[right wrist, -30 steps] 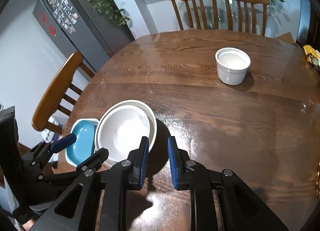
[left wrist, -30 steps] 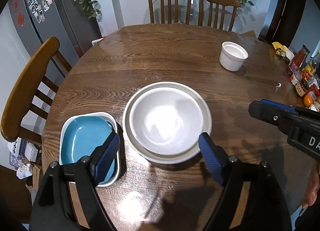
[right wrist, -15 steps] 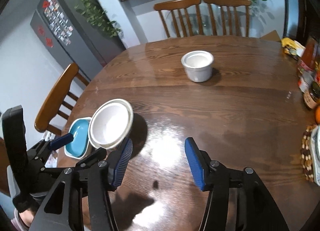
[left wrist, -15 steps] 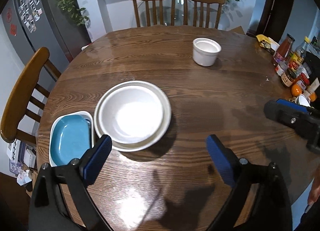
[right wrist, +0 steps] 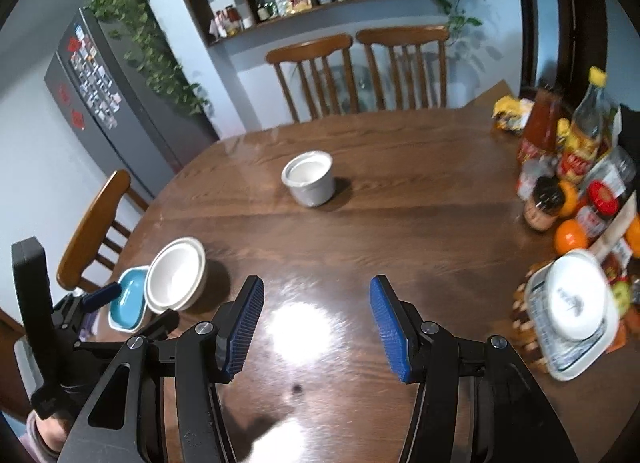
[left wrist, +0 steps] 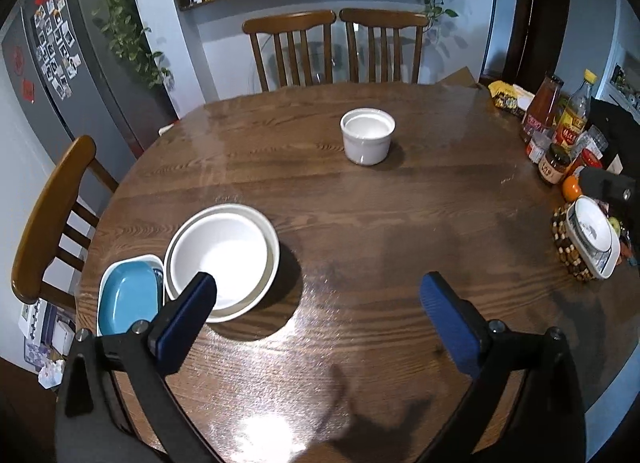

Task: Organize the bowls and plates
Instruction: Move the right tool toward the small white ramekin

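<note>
No text can be read with certainty. Printed labels are seen on the bottles (left wrist: 572,119) and jars (right wrist: 600,203) at the right edge of the table (left wrist: 400,223), but their lettering is too small and blurred. Red signs on the refrigerator (right wrist: 80,103) remain illegible.

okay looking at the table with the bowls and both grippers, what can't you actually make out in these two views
- Blue dish: in the left wrist view its near end sits behind the left gripper's finger.
- Stacked white bowls: how many are nested cannot be told in either view.
- Small white bowl: motion blur smears it in the right wrist view.
- Jar and bottle labels: blurred, unreadable.
- Right gripper: only a dark piece shows at the left wrist view's right edge.
</note>
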`<state>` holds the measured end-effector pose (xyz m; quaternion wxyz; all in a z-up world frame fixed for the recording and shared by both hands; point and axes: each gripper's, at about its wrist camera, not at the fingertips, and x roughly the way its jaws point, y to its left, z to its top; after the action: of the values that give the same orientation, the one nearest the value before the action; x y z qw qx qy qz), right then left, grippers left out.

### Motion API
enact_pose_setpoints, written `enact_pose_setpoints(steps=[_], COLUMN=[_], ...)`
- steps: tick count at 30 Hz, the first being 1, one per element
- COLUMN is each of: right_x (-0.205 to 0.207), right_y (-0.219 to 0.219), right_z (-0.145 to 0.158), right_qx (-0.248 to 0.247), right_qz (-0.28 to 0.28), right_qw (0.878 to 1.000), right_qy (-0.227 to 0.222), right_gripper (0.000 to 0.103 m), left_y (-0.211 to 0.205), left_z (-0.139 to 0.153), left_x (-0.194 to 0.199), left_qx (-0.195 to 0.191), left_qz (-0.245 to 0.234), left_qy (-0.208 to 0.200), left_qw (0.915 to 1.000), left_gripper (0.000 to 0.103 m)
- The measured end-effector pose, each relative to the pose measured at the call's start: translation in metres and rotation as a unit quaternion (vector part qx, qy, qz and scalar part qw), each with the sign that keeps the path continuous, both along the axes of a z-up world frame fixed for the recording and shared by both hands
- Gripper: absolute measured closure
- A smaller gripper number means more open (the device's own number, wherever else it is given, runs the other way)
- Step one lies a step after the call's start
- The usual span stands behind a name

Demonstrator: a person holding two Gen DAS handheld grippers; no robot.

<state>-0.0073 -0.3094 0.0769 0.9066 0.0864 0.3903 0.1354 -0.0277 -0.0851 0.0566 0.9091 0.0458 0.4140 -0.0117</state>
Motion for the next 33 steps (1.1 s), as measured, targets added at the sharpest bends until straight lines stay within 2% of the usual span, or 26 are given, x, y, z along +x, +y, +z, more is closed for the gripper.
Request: enact_pose_setpoints(steps=[10, 17, 22, 27, 33], right_x=[0.020, 0.050, 0.080, 0.112, 0.152], right_y=[-0.038, -0.034, -0.025, -0.016, -0.002], right_z=[0.052, 0.083, 0.098, 0.092, 0.057], right_qx=[-0.031, -0.054, -0.045, -0.031, -0.033], right_qz=[-0.016, 0.006, 0.029, 0.045, 0.060], right_qw=[0.998, 0.996, 0.995, 0.996, 0.997], right_qy=[-0.051, -0.077, -0.082, -0.071, -0.029], right_gripper=[0.047, 0.047, 0.047, 0.047, 0.047], left_y=[-0.031, -0.042, -0.047, -0.044, -0.036], left_z=[0.034, 0.066, 0.094, 0.099, 0.075], left_x=[0.012, 0.030, 0.050, 0.075, 0.097], left_qx=[0.017, 0.023, 0.040, 0.041, 0.034], left_qz=[0.000, 0.003, 0.014, 0.032, 0.050], left_qy=[-0.050, -0.087, -0.123, -0.122, -0.091], left_qw=[0.9986, 0.9959, 0.9915, 0.9911, 0.9941], left_gripper=[0.001, 0.001, 0.001, 0.001, 0.001])
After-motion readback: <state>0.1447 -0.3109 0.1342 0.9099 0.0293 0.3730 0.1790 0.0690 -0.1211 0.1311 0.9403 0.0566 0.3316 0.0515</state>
